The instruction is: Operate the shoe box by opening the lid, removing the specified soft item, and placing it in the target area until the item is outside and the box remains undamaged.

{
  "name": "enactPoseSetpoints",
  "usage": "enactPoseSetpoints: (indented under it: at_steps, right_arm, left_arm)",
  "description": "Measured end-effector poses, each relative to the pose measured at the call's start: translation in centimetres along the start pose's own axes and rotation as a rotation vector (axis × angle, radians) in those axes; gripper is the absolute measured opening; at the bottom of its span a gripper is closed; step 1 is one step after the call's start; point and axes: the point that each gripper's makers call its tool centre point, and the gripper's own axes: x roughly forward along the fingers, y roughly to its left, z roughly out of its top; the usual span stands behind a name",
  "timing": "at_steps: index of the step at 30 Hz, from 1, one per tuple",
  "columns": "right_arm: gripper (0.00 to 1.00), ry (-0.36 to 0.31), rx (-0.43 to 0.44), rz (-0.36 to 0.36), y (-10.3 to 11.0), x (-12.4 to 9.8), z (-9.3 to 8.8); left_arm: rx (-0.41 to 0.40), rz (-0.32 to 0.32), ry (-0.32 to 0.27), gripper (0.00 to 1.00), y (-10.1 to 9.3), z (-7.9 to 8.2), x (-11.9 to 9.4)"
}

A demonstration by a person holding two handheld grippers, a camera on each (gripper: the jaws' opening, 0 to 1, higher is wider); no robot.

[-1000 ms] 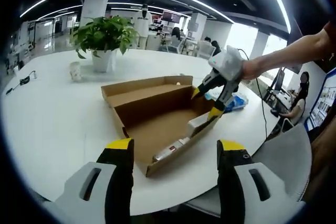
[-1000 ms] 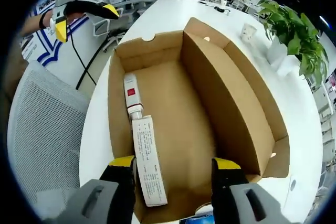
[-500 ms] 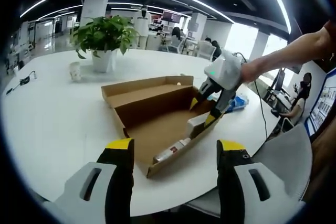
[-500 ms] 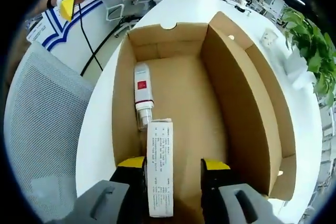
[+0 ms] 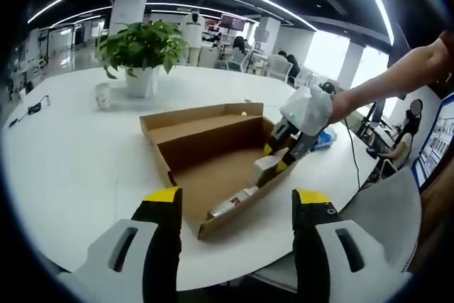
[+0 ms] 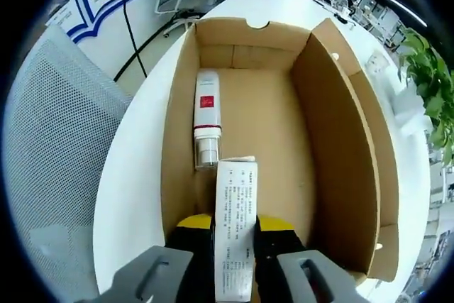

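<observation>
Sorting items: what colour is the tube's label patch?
Red, on the white tube; clearest in the right gripper view.

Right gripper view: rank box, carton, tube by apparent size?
1. Box
2. Carton, though it is nearest the camera, between the right hand-held gripper jaws, so its edge is unsure
3. Tube

There is one open cardboard shoe box [image 6: 340, 147] on one white table [image 5: 71, 168]. Inside it lie two items: one white printed carton [image 6: 235, 211] and one white tube [image 6: 206, 115]. One potted plant [image 5: 139, 51], one paper cup [image 5: 103, 95] and two mesh chairs [image 6: 50, 168] [image 5: 386, 207] are there.
</observation>
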Motion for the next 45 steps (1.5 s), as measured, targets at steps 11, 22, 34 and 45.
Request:
enactPoseSetpoints:
  at_steps: [11, 22, 34, 45]
  right_arm:
    - [0.16, -0.045, 0.063, -0.029, -0.9, -1.8, 0.5]
    - [0.16, -0.088, 0.053, -0.082, -1.8, -5.0, 1.3]
    - [0.16, -0.117, 0.051, -0.116, -1.4, -7.6, 1.7]
    - [0.16, -0.136, 0.043, -0.136, -1.0, -10.0, 2.0]
  left_arm:
    - [0.013, -0.012, 0.000, 0.63, -0.6, 0.3, 0.3]
    - [0.029, -0.024, -0.013, 0.62, -1.4, 1.1, 0.5]
    - [0.048, -0.056, -0.022, 0.62, -2.8, 1.8, 1.3]
    - [0.063, -0.077, -0.026, 0.62, -3.5, 2.1, 1.7]
